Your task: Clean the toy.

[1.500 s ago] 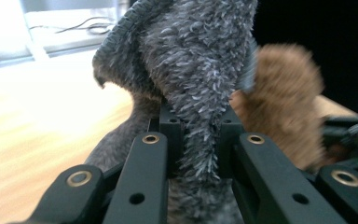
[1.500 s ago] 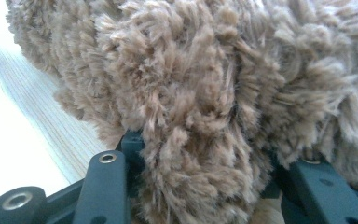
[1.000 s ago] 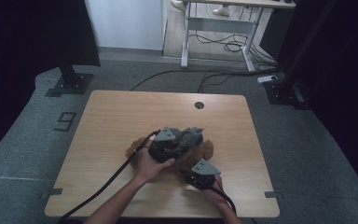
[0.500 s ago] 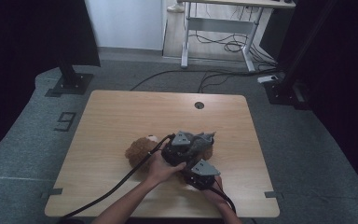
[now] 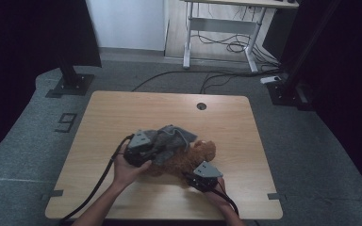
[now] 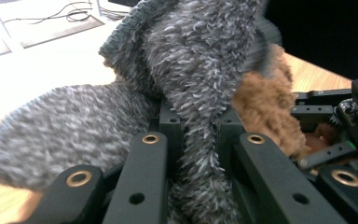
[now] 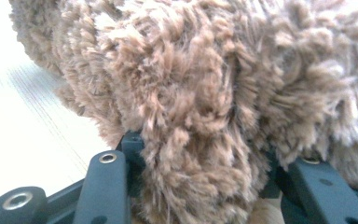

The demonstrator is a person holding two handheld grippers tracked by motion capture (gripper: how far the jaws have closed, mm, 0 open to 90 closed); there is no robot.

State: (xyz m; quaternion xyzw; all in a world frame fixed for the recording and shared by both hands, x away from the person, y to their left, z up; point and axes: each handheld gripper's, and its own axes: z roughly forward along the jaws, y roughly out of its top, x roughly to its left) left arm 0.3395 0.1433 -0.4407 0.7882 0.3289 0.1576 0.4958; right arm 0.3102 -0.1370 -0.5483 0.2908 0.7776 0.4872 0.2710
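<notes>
On the wooden table, near the front and a bit right of the middle, lies a fuzzy brown teddy bear with a grey knitted cloth draped over it. On the left side, the left gripper has its jaws squeezed tight on a fold of the grey cloth; in the left gripper view the woolly fold runs right down between the two black jaws. It looks like a tiny sweater or sock being put on the bear, but I cannot tell which. On the right side, the right gripper pinches a thick lump of the bear's brown fur between its jaws, holding the bear down on the table. What could go wrong: the cloth is soft and stretchy, so a hard pull could make it slip out of the jaws. The fur could slip too, and then the bear would slide along with the cloth. The cloth could also catch on an ear or arm and bunch up.
</notes>
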